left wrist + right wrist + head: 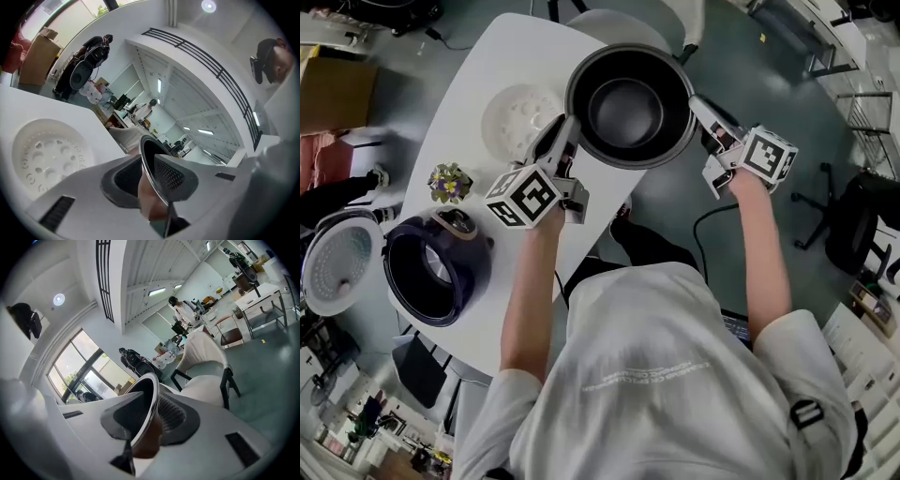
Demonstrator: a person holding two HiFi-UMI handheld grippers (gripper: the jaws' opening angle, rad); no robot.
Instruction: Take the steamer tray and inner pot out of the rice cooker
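Left tongs (566, 127) and right tongs (697, 103) each clamped narrow on opposite sides of dark inner pot (628, 108) rim, pot held over counter's (487, 66) far right edge. White steamer tray (517, 117) lies on counter just left of pot. Open rice cooker (431, 272) at near left edge. Shirt (675, 375) print apparently too small to read.

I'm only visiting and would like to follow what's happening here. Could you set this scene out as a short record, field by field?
inner pot: out of the cooker, held by its rim on two opposite sides
left gripper: shut on the pot's rim
right gripper: shut on the pot's rim
steamer tray: white, lying on the table beside the pot
rice cooker: dark, lid open, no pot inside
potted flowers: small, between cooker and tray
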